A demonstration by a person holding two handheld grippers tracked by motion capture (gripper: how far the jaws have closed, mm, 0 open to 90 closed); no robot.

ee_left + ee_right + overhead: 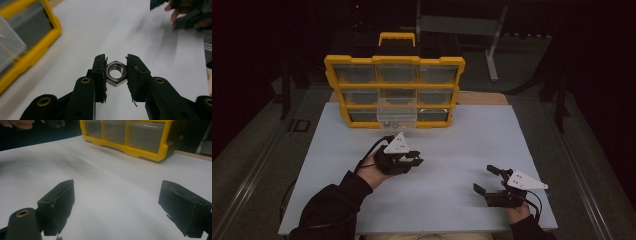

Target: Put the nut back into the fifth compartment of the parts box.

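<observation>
A steel hex nut [115, 72] sits clamped between the two black jaws of my left gripper [116, 71], its threaded hole facing the camera. In the high view that left gripper [414, 159] hovers over the middle of the white table top [452, 145], in front of the yellow organizer [394, 90]. One clear drawer [397, 111] in the organizer's middle column is pulled out toward me. My right gripper [484, 180] rests near the front right of the table, jaws wide apart with nothing between them; its fingers [58, 202] frame bare white surface.
The yellow organizer [130, 137] with clear drawers stands at the table's far side, a yellow handle [397, 37] on top. Dark floor and a metal stand [492, 45] lie beyond. The table's front edge [422, 232] is close to both forearms.
</observation>
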